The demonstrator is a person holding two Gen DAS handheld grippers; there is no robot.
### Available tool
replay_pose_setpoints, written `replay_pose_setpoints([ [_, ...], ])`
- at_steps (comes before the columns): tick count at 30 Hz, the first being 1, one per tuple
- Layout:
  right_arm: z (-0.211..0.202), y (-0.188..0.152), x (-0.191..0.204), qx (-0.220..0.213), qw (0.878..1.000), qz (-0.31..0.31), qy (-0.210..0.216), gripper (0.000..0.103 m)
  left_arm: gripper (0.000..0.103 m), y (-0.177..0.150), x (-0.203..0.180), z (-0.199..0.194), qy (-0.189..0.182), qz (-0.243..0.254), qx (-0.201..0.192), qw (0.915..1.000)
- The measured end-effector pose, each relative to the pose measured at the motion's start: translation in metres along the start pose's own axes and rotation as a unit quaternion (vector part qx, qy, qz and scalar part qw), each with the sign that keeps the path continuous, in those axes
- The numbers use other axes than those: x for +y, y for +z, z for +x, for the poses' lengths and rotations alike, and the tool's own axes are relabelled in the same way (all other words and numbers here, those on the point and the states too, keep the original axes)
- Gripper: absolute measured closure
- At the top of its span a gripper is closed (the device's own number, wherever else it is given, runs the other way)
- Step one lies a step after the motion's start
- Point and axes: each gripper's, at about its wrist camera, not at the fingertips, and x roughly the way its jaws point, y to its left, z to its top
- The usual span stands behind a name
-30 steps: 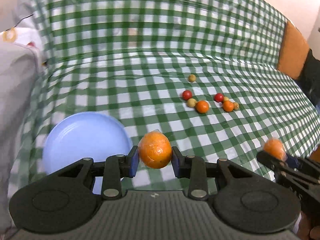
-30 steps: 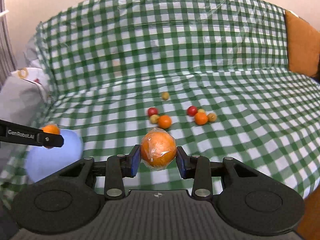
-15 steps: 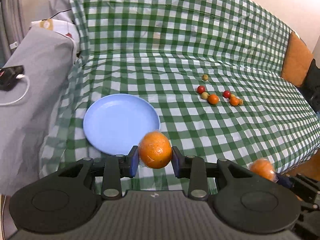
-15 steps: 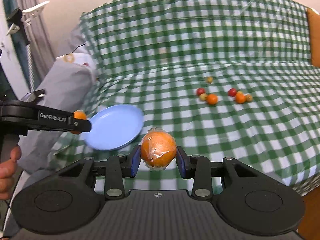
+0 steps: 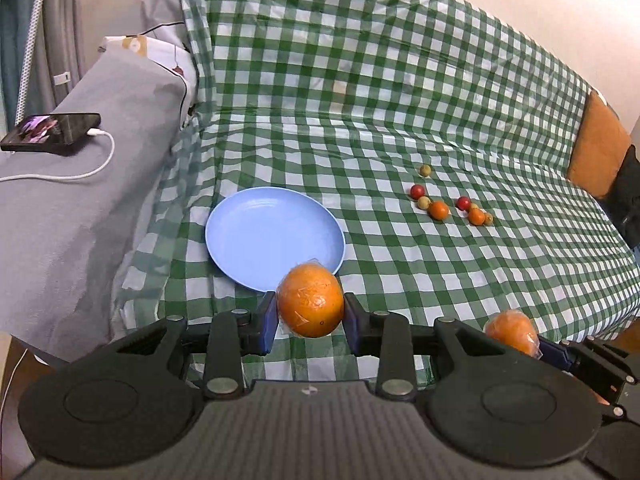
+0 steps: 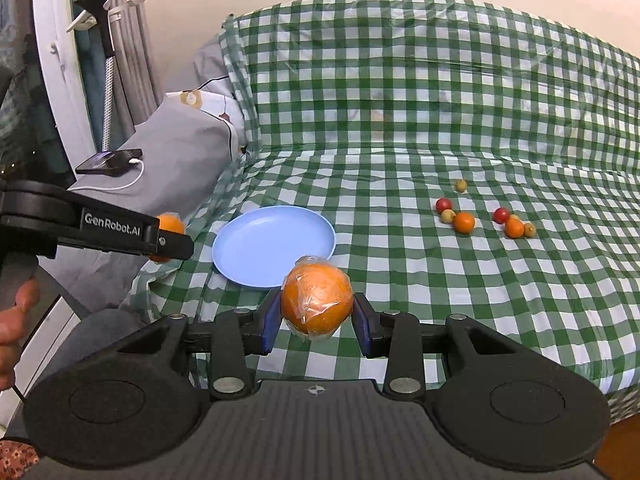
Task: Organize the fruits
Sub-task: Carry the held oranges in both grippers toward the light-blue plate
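My left gripper point(image 5: 310, 322) is shut on a large orange point(image 5: 310, 300) wrapped in clear film, held in the air just in front of the near rim of a light blue plate point(image 5: 260, 232). My right gripper point(image 6: 316, 322) is shut on a second film-wrapped orange point(image 6: 317, 298), also hanging before the plate point(image 6: 260, 246). In the right wrist view the left gripper point(image 6: 176, 242) shows at the left edge with its orange point(image 6: 172, 224). The right gripper's orange point(image 5: 512, 330) appears low right in the left wrist view. Several small red, orange and yellowish fruits point(image 5: 438, 210) lie on the green checked cloth point(image 5: 400, 264).
A grey covered armrest point(image 5: 80, 184) stands left of the plate, with a phone point(image 5: 50, 133) and white cable on it. An orange cushion point(image 5: 598, 158) sits at the far right. A person's hand point(image 6: 14, 314) grips the left tool. A lamp and curtain point(image 6: 104, 60) stand behind the armrest.
Both grippers have pulled back and to the left with their oranges; the plate now shows whole, and the armrest with the phone has come into view.
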Motion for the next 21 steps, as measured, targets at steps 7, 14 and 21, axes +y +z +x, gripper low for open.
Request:
replay_pose_setpoints([
  [7, 0.003, -0.001, 0.001, 0.007, 1.0, -0.003, 0.001, 0.064, 0.065, 0.003, 0.007, 0.0, 0.0, -0.009, -0.004, 1.0],
  [14, 0.013, -0.002, 0.001, 0.019, 1.0, -0.004, 0.003, 0.064, 0.065, 0.006, 0.019, 0.007, 0.009, -0.024, -0.001, 0.9997],
  [21, 0.033, 0.005, -0.003, 0.036, 0.999, 0.005, 0.01, 0.064, 0.065, 0.016, 0.032, 0.012, 0.025, -0.045, -0.01, 0.9986],
])
